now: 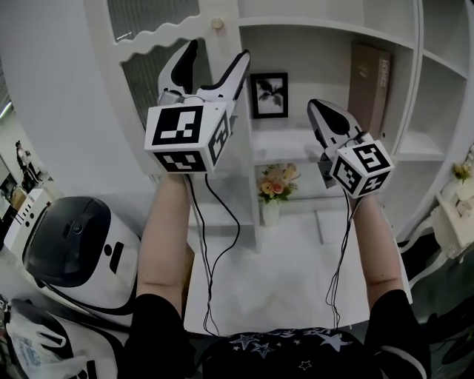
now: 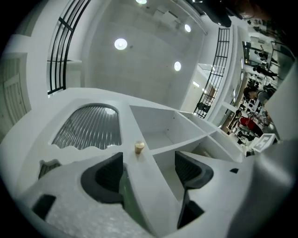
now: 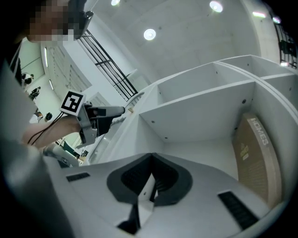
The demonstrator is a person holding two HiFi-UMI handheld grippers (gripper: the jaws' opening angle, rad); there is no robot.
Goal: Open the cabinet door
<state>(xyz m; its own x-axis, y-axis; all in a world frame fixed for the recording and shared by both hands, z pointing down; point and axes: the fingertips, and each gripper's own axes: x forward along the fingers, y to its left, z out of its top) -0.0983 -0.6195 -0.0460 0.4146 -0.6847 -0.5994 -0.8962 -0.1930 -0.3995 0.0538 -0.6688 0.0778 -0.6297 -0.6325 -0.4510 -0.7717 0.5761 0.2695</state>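
Now, the cabinet door [image 1: 159,55], ribbed glass with a small round knob [image 1: 217,23], stands at upper left of the white shelving [image 1: 326,26]. The left claw [image 1: 218,50] is spread wide, straddling the door's edge below the knob without clamping. The right claw [image 1: 317,107] is closed, empty, aimed toward a brown book [image 1: 370,78].
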